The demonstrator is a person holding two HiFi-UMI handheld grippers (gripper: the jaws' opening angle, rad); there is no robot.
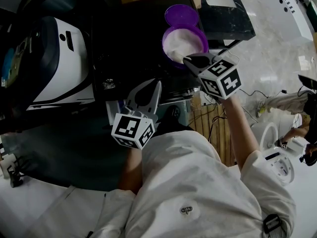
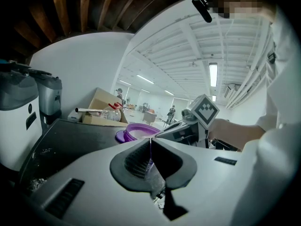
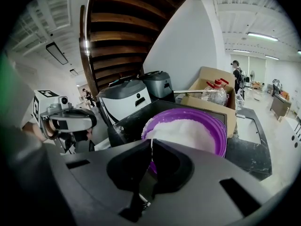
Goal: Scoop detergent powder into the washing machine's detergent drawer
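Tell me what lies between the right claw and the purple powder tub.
Nothing. In the right gripper view, the shut right claw has its tips right at the near rim of the purple tub, with the white powder just beyond.

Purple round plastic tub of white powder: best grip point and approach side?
I'd take the purple round plastic tub by its thin upright rim, pinched from above at the near edge, beside the right gripper. It stands open, looks too wide to span; its flat purple lid lies behind.

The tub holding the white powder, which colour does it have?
Purple. The detergent tub shows best in the right gripper view.
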